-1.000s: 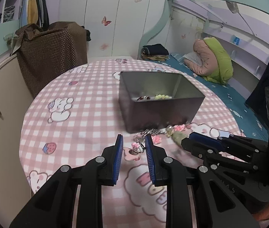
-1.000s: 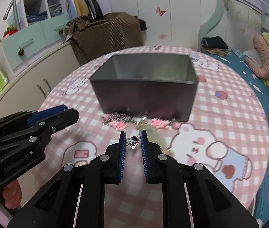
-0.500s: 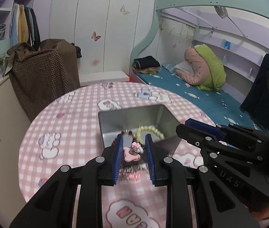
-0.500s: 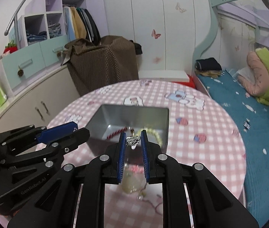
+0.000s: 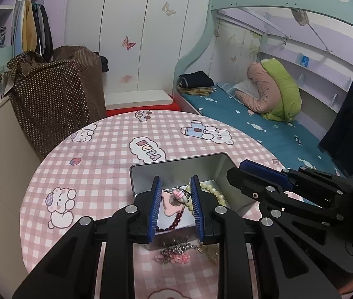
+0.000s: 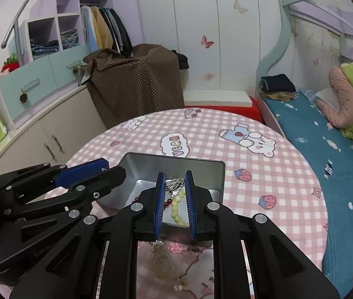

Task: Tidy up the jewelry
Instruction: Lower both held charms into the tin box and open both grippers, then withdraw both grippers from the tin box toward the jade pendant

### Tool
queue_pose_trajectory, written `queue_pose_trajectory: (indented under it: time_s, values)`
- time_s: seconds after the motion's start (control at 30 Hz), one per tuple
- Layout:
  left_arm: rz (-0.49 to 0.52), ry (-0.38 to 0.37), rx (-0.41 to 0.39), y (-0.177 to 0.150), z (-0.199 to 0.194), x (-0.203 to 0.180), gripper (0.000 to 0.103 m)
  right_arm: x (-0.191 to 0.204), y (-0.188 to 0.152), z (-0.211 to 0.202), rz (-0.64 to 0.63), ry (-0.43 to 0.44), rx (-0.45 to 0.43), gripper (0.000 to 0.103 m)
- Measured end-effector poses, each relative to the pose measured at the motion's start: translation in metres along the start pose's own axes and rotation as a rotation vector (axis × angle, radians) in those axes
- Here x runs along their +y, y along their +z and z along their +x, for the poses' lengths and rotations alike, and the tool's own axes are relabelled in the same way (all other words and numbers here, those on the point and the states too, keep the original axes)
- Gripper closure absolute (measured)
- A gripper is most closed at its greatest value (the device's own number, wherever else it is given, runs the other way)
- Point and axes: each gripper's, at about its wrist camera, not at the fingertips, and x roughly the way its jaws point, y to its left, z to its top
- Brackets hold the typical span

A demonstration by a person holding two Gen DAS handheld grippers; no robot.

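Lifted from the table a second ago, a pink charm sits pinched in the left tongs above the open metal tin, while the right tongs hold a small silver clip over it. Beneath both tongs, pearl beads and dark red beads lie inside the tin; more trinkets rest on the pink checked table, nearer than the tin.

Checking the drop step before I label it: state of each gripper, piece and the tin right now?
Left gripper: shut on pink charm, above the tin.
Pink charm: held, not yet released.
Right gripper: shut on silver clip, above the tin.
Silver clip: held between the pads.
Tin: open, no lid on it.
Pearl bracelet: in the tin.
Red bead bracelet: in the tin.
Loose jewelry: on the table, outside the tin.
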Motion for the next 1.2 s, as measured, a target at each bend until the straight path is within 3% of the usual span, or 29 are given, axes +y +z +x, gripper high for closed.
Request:
queue_pose_trajectory:
  time_s: [0.33, 0.4, 0.43, 0.47, 0.57, 1.2]
  values:
    - [-0.012, 0.004, 0.059, -0.001, 0.025, 0.004, 0.079, -0.012, -0.003, 0.029, 0.047, -0.014, 0.055, 0.082]
    - [-0.039, 0.040, 0.075, -0.002, 0.027, 0.010, 0.061, -0.018, -0.003, 0.032, 0.088, -0.040, 0.078, 0.060]
    - [-0.049, 0.049, 0.079, -0.002, 0.027, 0.012, 0.058, -0.025, -0.003, 0.031, 0.119, -0.094, 0.084, 0.042]
    - [-0.057, 0.047, 0.086, -0.002, 0.028, 0.015, 0.052, -0.029, -0.003, 0.030, 0.136, -0.120, 0.075, 0.031]
    - [-0.070, 0.062, 0.101, -0.004, 0.027, 0.021, 0.049, -0.041, -0.003, 0.023, 0.179, -0.089, 0.045, 0.030]
    - [-0.059, 0.090, 0.090, -0.008, 0.012, 0.023, 0.048, -0.048, -0.011, 0.009, 0.192, -0.141, 0.049, 0.030]
